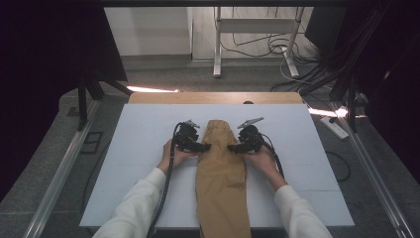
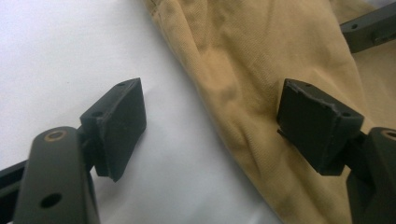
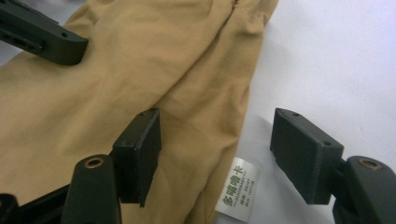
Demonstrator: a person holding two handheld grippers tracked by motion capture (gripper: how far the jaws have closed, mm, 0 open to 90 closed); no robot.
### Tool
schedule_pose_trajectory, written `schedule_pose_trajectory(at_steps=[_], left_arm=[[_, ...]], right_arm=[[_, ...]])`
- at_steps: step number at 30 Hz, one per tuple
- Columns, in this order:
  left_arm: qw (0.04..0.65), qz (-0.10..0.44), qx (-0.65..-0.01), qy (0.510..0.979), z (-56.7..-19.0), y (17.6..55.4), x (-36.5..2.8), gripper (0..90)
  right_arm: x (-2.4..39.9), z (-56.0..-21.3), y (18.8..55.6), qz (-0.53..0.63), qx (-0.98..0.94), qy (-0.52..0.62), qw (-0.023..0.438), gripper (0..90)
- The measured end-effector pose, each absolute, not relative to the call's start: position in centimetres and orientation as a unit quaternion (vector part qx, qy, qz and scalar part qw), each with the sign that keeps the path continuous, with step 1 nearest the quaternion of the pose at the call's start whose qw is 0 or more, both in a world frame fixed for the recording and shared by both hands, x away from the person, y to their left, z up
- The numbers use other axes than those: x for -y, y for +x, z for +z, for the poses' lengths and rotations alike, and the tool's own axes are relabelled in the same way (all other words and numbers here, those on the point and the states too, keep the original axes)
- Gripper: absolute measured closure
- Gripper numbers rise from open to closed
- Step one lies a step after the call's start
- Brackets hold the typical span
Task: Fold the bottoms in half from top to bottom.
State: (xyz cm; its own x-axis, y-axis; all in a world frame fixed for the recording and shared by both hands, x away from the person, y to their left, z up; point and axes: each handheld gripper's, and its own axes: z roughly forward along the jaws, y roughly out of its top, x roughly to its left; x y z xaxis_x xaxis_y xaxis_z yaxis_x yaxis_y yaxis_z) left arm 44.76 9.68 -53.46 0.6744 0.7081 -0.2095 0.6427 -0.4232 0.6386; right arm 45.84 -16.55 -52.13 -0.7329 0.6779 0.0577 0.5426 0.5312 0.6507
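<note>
High view: tan cotton folded garment (image 1: 220,173) lay lengthwise down middle of white table sheet (image 1: 133,148), near end hanging off front edge. Left gripper (image 1: 204,147) sat at its left edge w/ jaws apart, straddling the hem, nothing pinched. Right gripper (image 1: 232,148) mirrored it opp. side, jaws also apart astride the edge by white sewn-in label (image 3: 238,187), prob. set for a two-sided grab.

a small white label (image 3: 238,188) sticks out from the edge of the tan garment (image 3: 140,70); it carries green chinese characters in a large line, with smaller lines beneath too tiny to read.
</note>
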Motion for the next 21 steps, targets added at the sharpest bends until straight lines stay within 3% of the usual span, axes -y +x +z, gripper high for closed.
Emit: schedule_pose_trajectory(at_steps=[2,5,10,14,21], left_arm=[[0.360,0.040,-0.400,0.842,-53.46,44.70,-9.70,25.1],[0.364,0.031,-0.393,0.844,-53.40,44.50,-9.63,35.5],[0.369,0.017,-0.384,0.846,-53.41,44.19,-9.48,55.2],[0.368,0.011,-0.378,0.849,-53.43,44.10,-9.47,70.7],[0.371,0.009,-0.374,0.850,-53.34,44.08,-9.60,80.8]], right_arm=[[16.48,-52.14,45.81,0.334,-0.871,0.347,0.100,35.8],[16.39,-52.12,45.69,0.338,-0.874,0.337,0.094,43.3],[16.31,-51.99,45.50,0.339,-0.878,0.326,0.085,65.8],[16.43,-51.95,45.44,0.340,-0.879,0.325,0.079,77.9],[16.23,-51.82,45.22,0.339,-0.884,0.310,0.090,82.0]])
